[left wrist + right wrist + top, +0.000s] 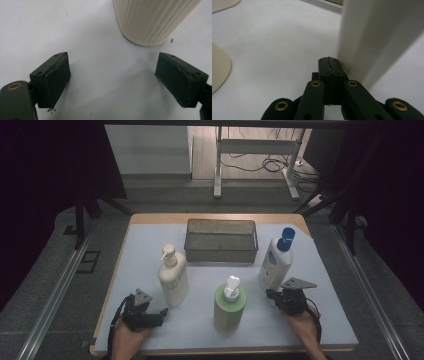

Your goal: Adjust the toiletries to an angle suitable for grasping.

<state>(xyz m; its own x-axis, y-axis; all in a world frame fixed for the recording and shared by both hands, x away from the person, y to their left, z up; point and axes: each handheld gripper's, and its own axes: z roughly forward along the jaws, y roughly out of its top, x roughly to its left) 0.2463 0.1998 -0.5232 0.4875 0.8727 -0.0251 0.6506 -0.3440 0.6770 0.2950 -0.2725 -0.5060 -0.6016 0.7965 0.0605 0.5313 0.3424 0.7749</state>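
Three bottles stand on a white mat (150, 240): a cream pump bottle (173, 278) at left, a green pump bottle (229, 303) in front centre, and a white bottle with a blue cap (276, 259) at right. My left gripper (159, 313) rests at the front left, just short of the cream bottle. In the left gripper view it (113, 80) is open, with the ribbed cream bottle base (150, 20) just beyond. My right gripper (271, 295) lies at the foot of the white bottle. In the right gripper view it (329, 60) is shut on nothing, beside the white bottle wall (374, 35).
A dark mesh basket (221, 240) sits at the back centre of the mat. The person's hands (129, 340) come in at the table's front edge. Beyond the table are a floor, desk legs (218, 165) and cables.
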